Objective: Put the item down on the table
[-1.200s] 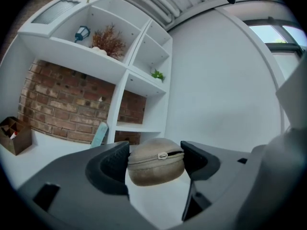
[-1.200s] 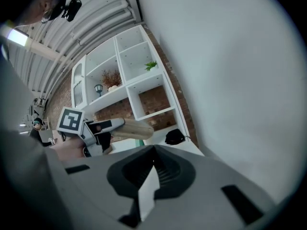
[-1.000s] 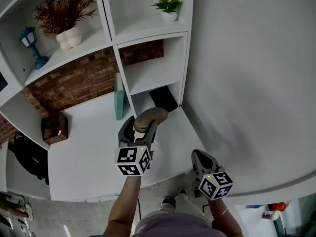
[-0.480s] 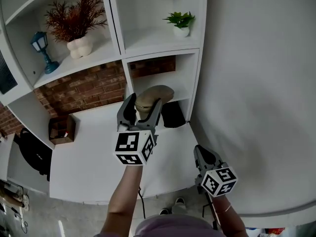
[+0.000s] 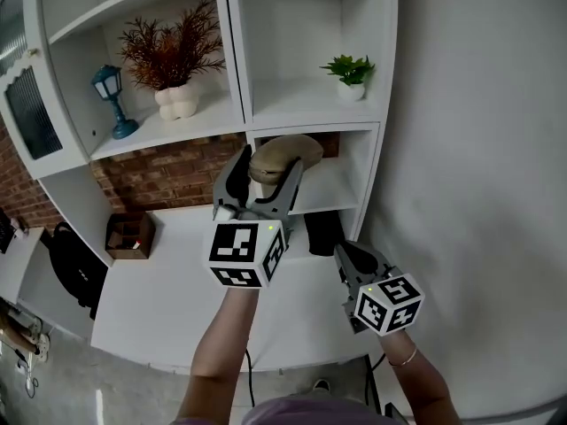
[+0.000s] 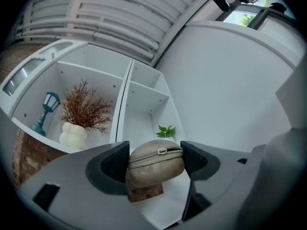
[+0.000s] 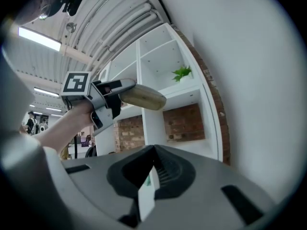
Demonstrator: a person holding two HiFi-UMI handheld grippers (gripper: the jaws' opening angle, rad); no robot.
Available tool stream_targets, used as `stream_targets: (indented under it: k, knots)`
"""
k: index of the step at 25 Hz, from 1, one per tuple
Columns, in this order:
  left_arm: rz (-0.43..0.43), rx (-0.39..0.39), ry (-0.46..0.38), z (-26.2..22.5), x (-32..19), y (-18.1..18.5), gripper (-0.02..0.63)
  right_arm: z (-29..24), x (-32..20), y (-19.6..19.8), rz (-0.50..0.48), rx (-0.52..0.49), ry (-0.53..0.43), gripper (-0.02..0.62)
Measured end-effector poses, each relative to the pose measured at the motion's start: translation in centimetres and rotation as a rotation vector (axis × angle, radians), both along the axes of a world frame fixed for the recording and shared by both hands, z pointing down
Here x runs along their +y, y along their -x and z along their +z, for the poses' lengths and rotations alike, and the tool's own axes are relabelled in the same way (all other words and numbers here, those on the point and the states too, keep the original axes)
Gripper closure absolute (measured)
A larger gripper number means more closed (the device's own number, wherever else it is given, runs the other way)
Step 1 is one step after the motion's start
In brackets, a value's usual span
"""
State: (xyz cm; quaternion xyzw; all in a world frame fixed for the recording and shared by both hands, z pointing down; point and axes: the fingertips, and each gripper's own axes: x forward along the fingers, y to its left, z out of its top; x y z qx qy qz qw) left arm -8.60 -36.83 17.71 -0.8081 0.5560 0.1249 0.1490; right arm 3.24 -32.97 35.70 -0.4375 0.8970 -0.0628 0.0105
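A tan zippered pouch (image 5: 285,153) is up in the air in front of the white shelving, well above the white table (image 5: 159,290). My left gripper (image 5: 266,172) is shut on it, one jaw on each side. In the left gripper view the pouch (image 6: 156,166) fills the gap of the left gripper (image 6: 154,158), zipper facing up. Lower and to the right, my right gripper (image 5: 343,255) is shut with nothing in it. The right gripper view shows the right gripper (image 7: 152,166) pressed together, and the pouch (image 7: 142,98) up to its left.
The shelves hold a reddish dried plant in a white vase (image 5: 175,65), a blue lantern (image 5: 112,98) and a small green plant (image 5: 351,73). A brown box (image 5: 130,235) and a black object (image 5: 322,232) rest on the table. A black bag (image 5: 69,268) hangs left.
My left gripper has risen with the pouch from table height up to the shelf openings. The right gripper has lifted slightly, and the view has tilted upward.
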Motion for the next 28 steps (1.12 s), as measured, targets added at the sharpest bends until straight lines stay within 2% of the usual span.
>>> stream_targets:
  k: [9,13,18,28]
  knots:
    - [-0.034,-0.021,-0.101,-4.9,1.1,0.3,0.276,-7.1,-2.4,1.8,-0.069,0.054,-0.114,0.597]
    - [-0.037,-0.053,-0.112,-6.4,0.8,-0.3,0.282,-9.2,-3.0,2.0,-0.081,0.066,-0.143,0.597]
    - [-0.053,-0.084,-0.130,-8.4,0.0,-0.8,0.284,-10.4,-3.3,2.3,-0.095,0.048,-0.159,0.597]
    - [-0.113,-0.123,-0.266,-14.6,-1.1,-2.7,0.284,-11.1,-3.9,2.1,-0.100,0.025,-0.172,0.597]
